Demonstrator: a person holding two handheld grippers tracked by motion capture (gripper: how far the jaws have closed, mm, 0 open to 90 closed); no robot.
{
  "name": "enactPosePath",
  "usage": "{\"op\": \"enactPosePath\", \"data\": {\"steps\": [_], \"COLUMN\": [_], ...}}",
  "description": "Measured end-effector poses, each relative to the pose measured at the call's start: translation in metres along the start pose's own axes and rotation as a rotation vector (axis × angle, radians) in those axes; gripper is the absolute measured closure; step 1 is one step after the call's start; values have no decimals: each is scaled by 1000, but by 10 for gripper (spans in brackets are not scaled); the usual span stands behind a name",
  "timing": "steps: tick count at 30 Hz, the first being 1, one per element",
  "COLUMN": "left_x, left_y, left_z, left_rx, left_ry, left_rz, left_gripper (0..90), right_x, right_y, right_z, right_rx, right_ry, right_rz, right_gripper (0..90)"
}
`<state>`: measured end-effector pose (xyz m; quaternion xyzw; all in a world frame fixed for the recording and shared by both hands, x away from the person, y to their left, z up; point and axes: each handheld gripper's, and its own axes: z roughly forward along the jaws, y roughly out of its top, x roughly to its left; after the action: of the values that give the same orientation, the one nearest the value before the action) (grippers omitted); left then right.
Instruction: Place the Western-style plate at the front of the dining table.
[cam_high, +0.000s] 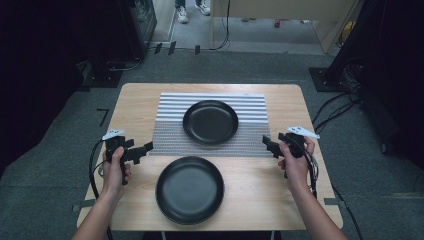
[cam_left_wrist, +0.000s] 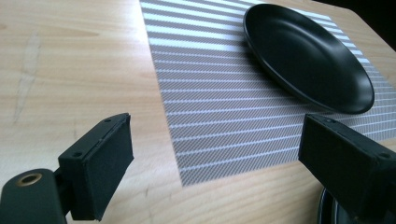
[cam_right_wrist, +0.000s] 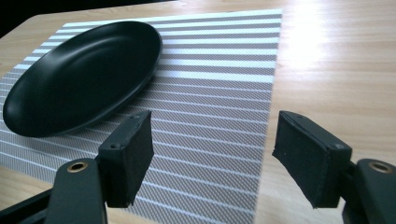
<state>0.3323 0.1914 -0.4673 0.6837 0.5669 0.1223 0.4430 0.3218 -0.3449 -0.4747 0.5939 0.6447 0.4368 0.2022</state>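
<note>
Nothing is started yet, I judge: left gripper (cam_high: 141, 150) at nine o'clock and right gripper (cam_high: 270, 145) at three hover spread and empty, flanking the striped mat (cam_high: 170, 135), likely reaching for a plate (cam_high: 210, 122) next.

Two plates (cam_high: 190, 190) (cam_high: 210, 122) — striped mat (cam_high: 168, 132)

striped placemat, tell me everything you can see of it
The striped placemat is a thin rectangular woven-looking mat with grey and white stripes running across its width. It lies flat on the far middle of the wooden table. A black plate sits on it, off its edges. Both claws hover open by its near corners, touching nothing.
</note>
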Motion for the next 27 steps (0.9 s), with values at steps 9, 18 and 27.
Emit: {"op": "enactPosePath", "data": {"steps": [9, 18, 27], "left_x": [7, 19, 33], "left_y": [-16, -36, -57], "left_z": [-15, -29, -44], "left_rx": [-18, -20, -21], "left_ry": [14, 41, 68], "left_rz": [-18, -44, -80], "left_gripper": [98, 99, 99], "right_x": [-22, -40, -56], "right_y": [-16, -34, -52], "right_z": [-26, -46, -67], "right_rx": [-13, -7, 2], "right_ry": [-17, -43, -66], "right_rz": [29, 43, 58], "right_gripper": [280, 280, 280]}}
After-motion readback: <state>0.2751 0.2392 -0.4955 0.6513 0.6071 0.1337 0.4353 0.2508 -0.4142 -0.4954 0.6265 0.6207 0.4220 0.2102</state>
